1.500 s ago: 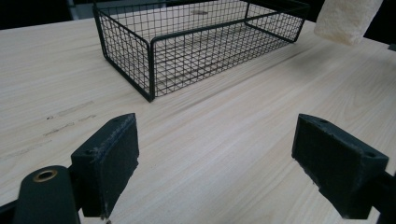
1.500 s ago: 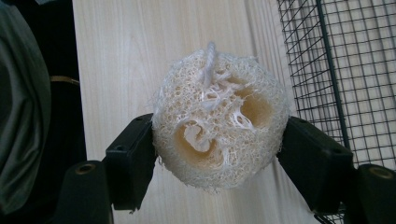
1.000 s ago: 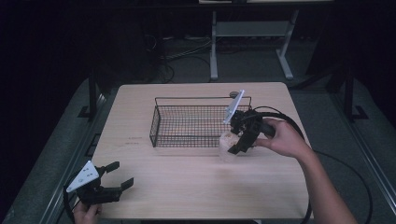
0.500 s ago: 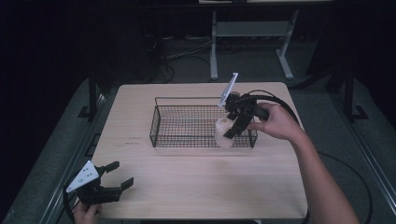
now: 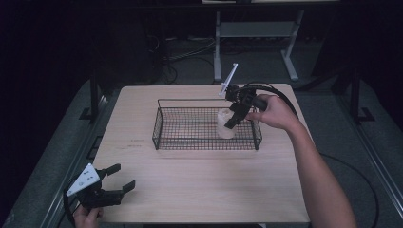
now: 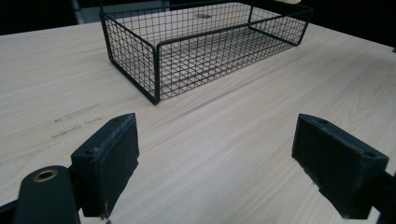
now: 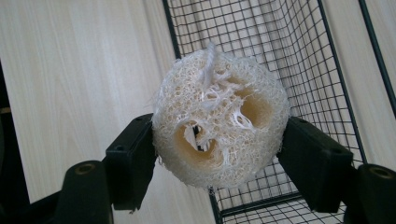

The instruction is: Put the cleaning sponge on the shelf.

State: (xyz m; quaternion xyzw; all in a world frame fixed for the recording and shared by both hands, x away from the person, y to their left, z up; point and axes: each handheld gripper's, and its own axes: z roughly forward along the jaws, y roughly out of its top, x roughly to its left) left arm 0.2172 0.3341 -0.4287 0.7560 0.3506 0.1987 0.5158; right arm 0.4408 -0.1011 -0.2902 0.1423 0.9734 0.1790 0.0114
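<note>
Pale wood table (image 5: pixel 199 190) in dark room; right gripper (image 5: pixel 231 122) clamps loofah (image 5: pixel 225 124), left gripper (image 5: pixel 116 183) gapes empty.

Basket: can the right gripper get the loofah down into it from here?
Probably yes. The right gripper is shut on the loofah and holds it over the basket at its right end. The basket top is open, and nothing shows underneath but mesh floor.

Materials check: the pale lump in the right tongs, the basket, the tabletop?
Pale lump: looks like natural loofah, matte off-white, an open fibrous web with hollow channels through its core. Basket: thin black wire mesh on a thicker rod frame, probably coated steel, coating unconfirmed. Tabletop: pale wood grain, smooth and matte; laminate or veneer, cannot tell which.
</note>
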